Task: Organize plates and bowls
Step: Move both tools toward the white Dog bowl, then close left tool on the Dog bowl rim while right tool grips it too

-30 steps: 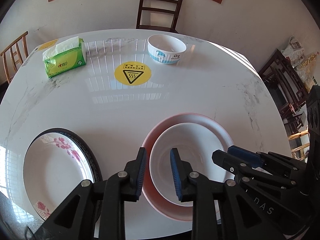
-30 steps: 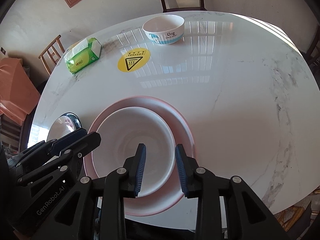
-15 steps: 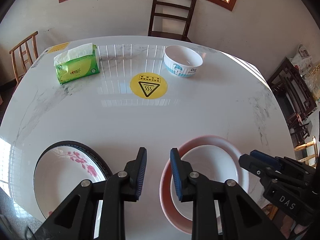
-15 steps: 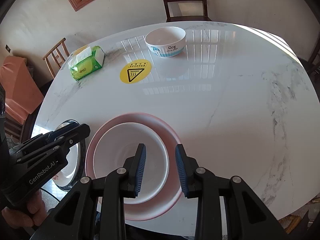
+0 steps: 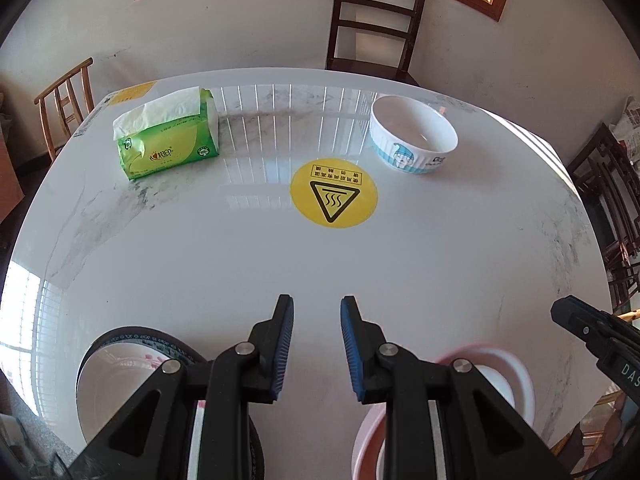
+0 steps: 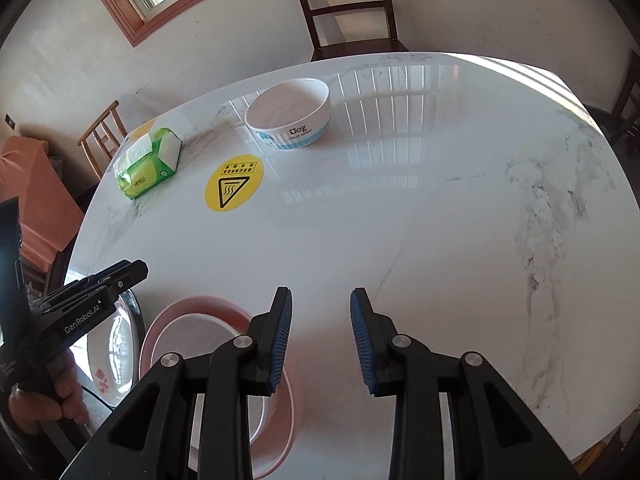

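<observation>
Plates and bowls: the blue-banded bowl [image 6: 289, 118] sits far ahead of both tools, well apart from the stack. Below the right gripper [image 6: 321, 342], to its left, a white bowl [image 6: 188, 340] rests in the pink plate [image 6: 192, 305]; the black-rimmed plate [image 5: 120, 376] lies under the left gripper [image 5: 316, 350]. Both grippers are parted and hold nothing. Glazed ceramic likely handles stiff, slick, breakable and fairly heavy, so pinch 1 rim squarely.

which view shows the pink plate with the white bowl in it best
The right wrist view: the pink plate and most of the white bowl in it show left of the gripper fingers. In the left wrist view only a blurred sliver of plate rim shows behind the left gripper.
</observation>
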Motion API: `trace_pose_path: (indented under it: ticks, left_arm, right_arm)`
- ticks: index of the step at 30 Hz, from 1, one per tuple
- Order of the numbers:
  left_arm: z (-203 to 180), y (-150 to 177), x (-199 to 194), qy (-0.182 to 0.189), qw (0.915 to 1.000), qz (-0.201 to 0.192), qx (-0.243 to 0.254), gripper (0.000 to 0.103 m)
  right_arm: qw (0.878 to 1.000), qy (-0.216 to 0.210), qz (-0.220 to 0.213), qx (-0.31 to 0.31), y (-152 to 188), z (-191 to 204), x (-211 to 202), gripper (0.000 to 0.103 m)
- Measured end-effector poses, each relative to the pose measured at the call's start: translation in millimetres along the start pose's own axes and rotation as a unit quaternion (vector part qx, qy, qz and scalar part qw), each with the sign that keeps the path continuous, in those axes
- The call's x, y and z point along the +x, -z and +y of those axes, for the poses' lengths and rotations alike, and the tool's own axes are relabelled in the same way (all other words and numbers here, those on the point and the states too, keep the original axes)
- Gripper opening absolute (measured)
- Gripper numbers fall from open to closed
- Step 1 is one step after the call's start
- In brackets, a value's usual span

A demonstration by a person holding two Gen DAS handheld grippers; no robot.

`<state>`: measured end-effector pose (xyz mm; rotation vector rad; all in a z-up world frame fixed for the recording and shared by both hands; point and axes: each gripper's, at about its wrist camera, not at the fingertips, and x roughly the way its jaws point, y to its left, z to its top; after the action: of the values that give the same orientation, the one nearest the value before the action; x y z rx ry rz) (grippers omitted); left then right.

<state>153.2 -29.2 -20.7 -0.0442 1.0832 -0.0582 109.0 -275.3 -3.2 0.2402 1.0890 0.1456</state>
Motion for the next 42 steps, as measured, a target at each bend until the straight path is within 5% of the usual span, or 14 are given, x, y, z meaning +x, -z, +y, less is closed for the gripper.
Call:
trace_pose_path:
  ticks: [8,16,25,42]
  left_arm:
    - [-2.2,-32.0,20.4,0.008,0.9994,-0.035,-0.001,0.025]
    - [-8.8,-75.5,51.4,0.007,0.9997,-0.023,0.000,0.025]
    - [-20.4,-113.1,77.2,0.040,0.9972,-0.062,0.013,0.025]
    - [-40.9,-180.3,132.6,0.072,0.9972,0.020,0.005,0.025]
  right_arm:
    - [0.998,-0.045,-0.053,0.003,-28.4,-22.0,11.9,0.029]
    - [0.998,-0.042,-0.041,0.008,-68.4,-33.4,38.6,0.029]
    - [0.996,-0.043,-0.077,-0.001,-109.6,-35.9,66.8,0.030]
    - [1.000,0.001,-0.009,-0.020,-175.8,-10.6,137.7,0.031]
